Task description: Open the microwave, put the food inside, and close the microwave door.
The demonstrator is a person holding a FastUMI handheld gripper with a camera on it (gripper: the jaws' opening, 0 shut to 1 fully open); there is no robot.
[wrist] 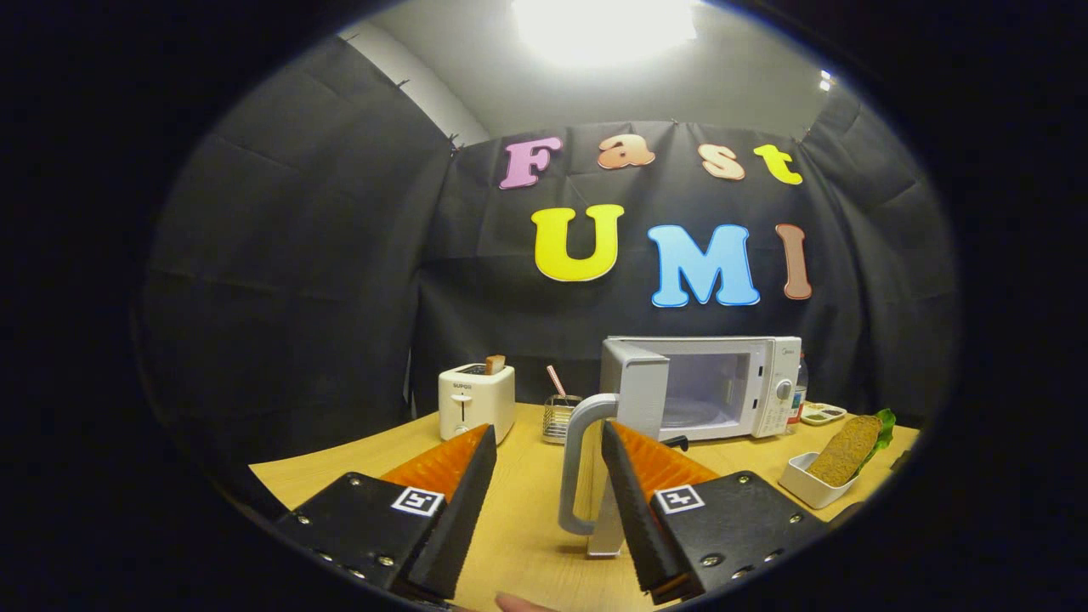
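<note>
Gripper view
Gripper (548, 438): the two fingers stand spread apart with nothing pressed between them, above the wooden table (518, 544).
Microwave (731, 387): white, at the far side of the table, beyond the fingers; its cavity is exposed.
Microwave door (637, 399): swung wide toward the gripper, seen nearly edge-on.
Door handle (578, 463): a grey loop standing in the gap between the fingers, just beside the right one; whether it touches that finger I cannot tell.
Food (846, 450): a slice of brown bread with a green leaf behind it, lying in a white dish (803, 486) on the table, to the right of the right finger and in front of the microwave's control side.
Toaster (476, 399): white, left of the microwave, with a piece of toast standing out of its slot.
Wire basket (559, 418): between toaster and microwave door, holding a striped straw.
Fingertip (518, 603): a person's, showing below the fingers.
</note>
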